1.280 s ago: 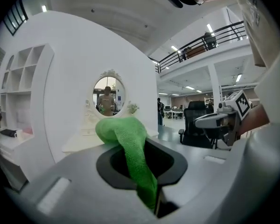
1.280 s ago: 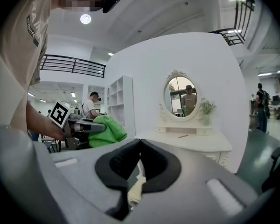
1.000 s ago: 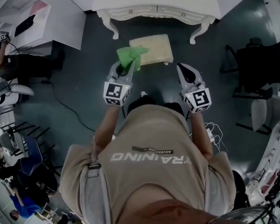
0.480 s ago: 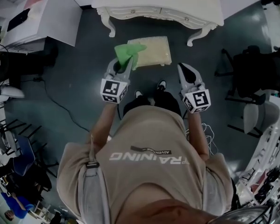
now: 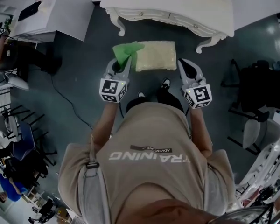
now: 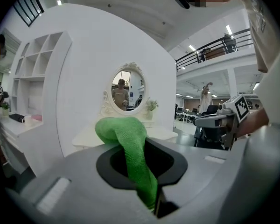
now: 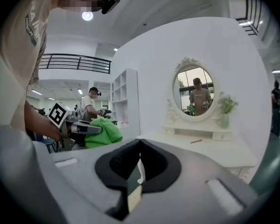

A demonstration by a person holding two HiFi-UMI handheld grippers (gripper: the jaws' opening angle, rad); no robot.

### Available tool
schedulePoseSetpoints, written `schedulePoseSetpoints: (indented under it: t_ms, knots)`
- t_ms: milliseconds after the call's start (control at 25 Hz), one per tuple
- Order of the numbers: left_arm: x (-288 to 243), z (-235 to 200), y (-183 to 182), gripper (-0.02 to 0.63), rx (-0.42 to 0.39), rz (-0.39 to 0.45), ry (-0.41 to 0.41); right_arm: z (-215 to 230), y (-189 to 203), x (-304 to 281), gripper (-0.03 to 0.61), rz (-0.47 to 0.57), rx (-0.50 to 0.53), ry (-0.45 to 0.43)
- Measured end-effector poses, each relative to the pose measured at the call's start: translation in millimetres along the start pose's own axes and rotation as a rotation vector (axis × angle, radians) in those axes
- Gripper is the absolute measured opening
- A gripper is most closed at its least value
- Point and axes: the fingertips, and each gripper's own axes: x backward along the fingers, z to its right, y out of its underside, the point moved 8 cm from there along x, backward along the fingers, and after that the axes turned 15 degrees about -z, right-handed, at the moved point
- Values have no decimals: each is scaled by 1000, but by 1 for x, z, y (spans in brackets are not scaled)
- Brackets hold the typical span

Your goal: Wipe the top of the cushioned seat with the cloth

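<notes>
The cushioned seat (image 5: 155,55) is a cream rectangular stool on the dark floor, just in front of the white dressing table (image 5: 168,1). My left gripper (image 5: 120,64) is shut on a green cloth (image 5: 126,52) that hangs over the seat's left end; in the left gripper view the green cloth (image 6: 130,146) bulges out between the jaws. My right gripper (image 5: 187,69) hovers by the seat's right end, shut with nothing in it. In the right gripper view the green cloth (image 7: 102,132) shows at the left.
The dressing table carries an oval mirror (image 7: 193,91). A white desk (image 5: 42,13) with shelves stands at the left, dark office chairs (image 5: 263,85) at the right. A black cable (image 5: 67,106) runs across the floor. My feet (image 5: 164,84) are just behind the seat.
I have stepped closer to the seat. Both grippers moved forward; the left one with the cloth now sits at the seat's left end, the right one beside its right end.
</notes>
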Motion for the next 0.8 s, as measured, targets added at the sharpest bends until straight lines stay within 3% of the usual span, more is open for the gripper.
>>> schedulePoseSetpoints:
  t_ms: [440, 800]
  knots:
    - [-53, 36, -28, 48, 88, 20, -155, 98, 14, -1, 2, -20, -9, -81]
    - [-81, 32, -20, 48, 98, -43, -177, 121, 36, -23, 2, -71, -37, -105]
